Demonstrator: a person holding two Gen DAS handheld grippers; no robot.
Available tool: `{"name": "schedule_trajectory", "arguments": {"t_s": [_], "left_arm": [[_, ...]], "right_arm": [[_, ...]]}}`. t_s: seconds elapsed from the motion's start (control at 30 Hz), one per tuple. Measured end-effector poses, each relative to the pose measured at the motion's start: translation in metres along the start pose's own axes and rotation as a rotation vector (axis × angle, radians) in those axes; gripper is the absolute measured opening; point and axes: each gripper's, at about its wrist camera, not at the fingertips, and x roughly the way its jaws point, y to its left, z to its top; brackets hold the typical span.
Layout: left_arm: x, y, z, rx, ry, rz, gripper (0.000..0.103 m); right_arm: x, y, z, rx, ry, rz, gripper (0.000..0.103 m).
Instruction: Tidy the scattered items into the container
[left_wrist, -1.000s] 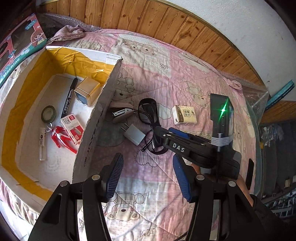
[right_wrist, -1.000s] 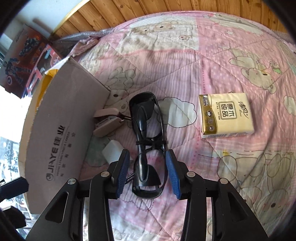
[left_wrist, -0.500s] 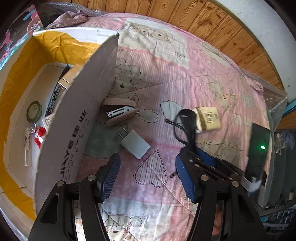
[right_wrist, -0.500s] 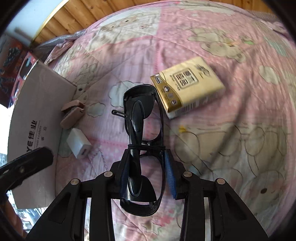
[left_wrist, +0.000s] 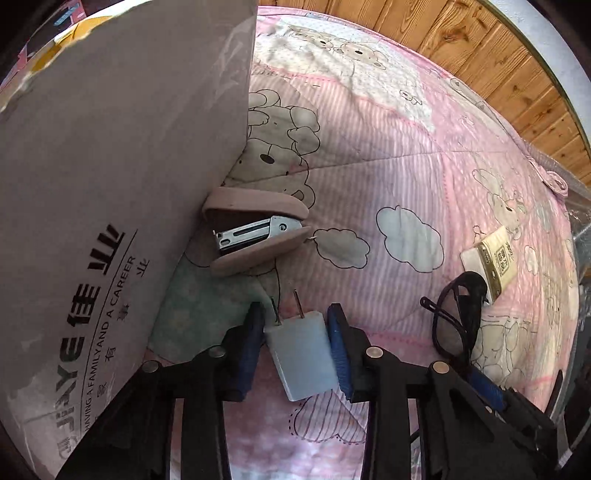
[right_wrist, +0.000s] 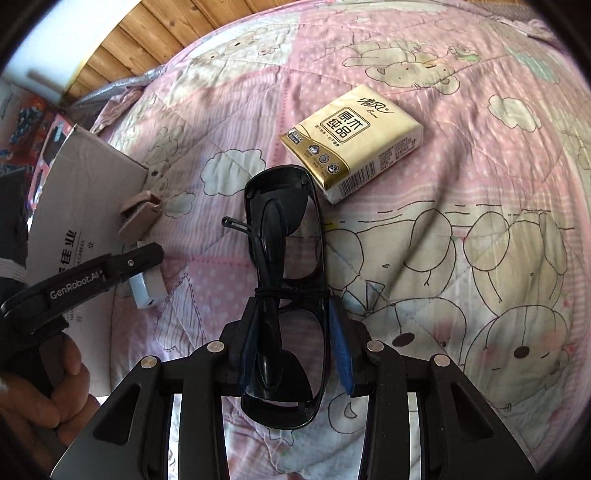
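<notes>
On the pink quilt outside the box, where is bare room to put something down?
Free: the wide stretch of pink bear-print quilt beyond the beige stapler, up to the wooden wall, and right of the gold tissue pack. Crowded: along the grey cardboard box, where the stapler and white plug adapter lie.

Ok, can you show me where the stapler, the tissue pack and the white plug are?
stapler (left_wrist: 255, 230), left wrist view, on its metal middle.
tissue pack (right_wrist: 352, 138), right wrist view, on its gold printed top.
white plug (left_wrist: 301, 350), left wrist view, on its flat white body, between the left tool's fingers.
</notes>
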Motion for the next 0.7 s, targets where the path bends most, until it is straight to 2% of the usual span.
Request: {"name": "schedule_trajectory", "arguments": {"t_s": [0.1,0.17,0.2,0.23,0.37,0.47,0.53,0.7], "left_arm": [[-0.012,0.008,-0.008,0.010,-0.009,-0.051,0.035],[-0.012,0.010,-0.015,0.041,-0.002,-0.016,0.037],[-0.008,0.011,-0.018,0.052,0.011,0.012,0.047],[-0.006,0.012,-0.022,0.052,0.018,0.031,0.051],[-0.010,0.011,-0.032,0.070,-0.009,0.024,0.052],[-0.009,0.002,-0.033,0.150,-0.036,0.075,0.032],[-0.011,0.001,-0.035,0.174,-0.043,0.071,0.032],[-0.027,0.004,-0.041,0.164,-0.037,0.035,0.031]], "right_arm": [[-0.002,0.000,-0.004,0.007,0.011,-0.003,0.037],[0.000,0.002,-0.006,-0.003,-0.004,-0.013,0.038],[0.001,0.003,-0.005,-0.005,-0.012,-0.018,0.039],[0.002,0.004,-0.005,-0.009,-0.018,-0.023,0.039],[0.005,0.008,-0.003,-0.035,-0.028,-0.039,0.039],[0.005,0.008,-0.002,-0.043,-0.021,-0.041,0.037],[0.003,0.007,-0.001,-0.031,-0.015,-0.034,0.037],[-0.005,0.004,-0.007,0.006,-0.006,0.003,0.037]]}}
